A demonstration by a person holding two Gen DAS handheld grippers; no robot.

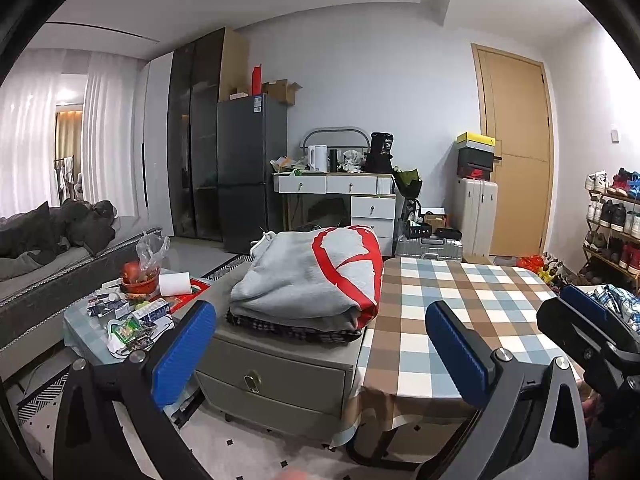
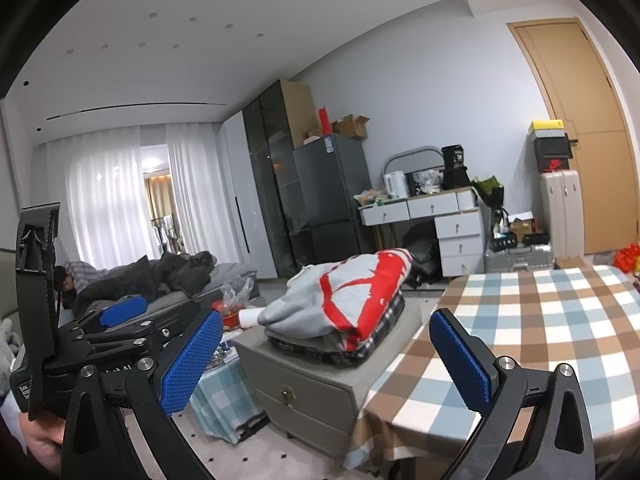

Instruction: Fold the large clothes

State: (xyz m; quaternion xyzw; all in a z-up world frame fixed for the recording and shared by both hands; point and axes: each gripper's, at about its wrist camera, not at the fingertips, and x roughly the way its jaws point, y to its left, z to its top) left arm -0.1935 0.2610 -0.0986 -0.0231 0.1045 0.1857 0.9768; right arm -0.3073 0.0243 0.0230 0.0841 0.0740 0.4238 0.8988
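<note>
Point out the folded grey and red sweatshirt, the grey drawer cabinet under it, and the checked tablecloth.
Grey and red sweatshirt (image 1: 308, 280), left wrist view, on its grey top face.
Drawer cabinet (image 1: 276, 376), left wrist view, on the upper drawer front.
Checked tablecloth (image 2: 536, 320), right wrist view, on its flat top.

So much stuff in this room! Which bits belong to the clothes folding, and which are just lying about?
For the folding:
- grey and red sweatshirt, folded on a checked garment
- checked tablecloth table
- left gripper and right gripper, both open and empty

Just lying about:
- snack clutter
- kettle
- shoe rack
- suitcase
</note>
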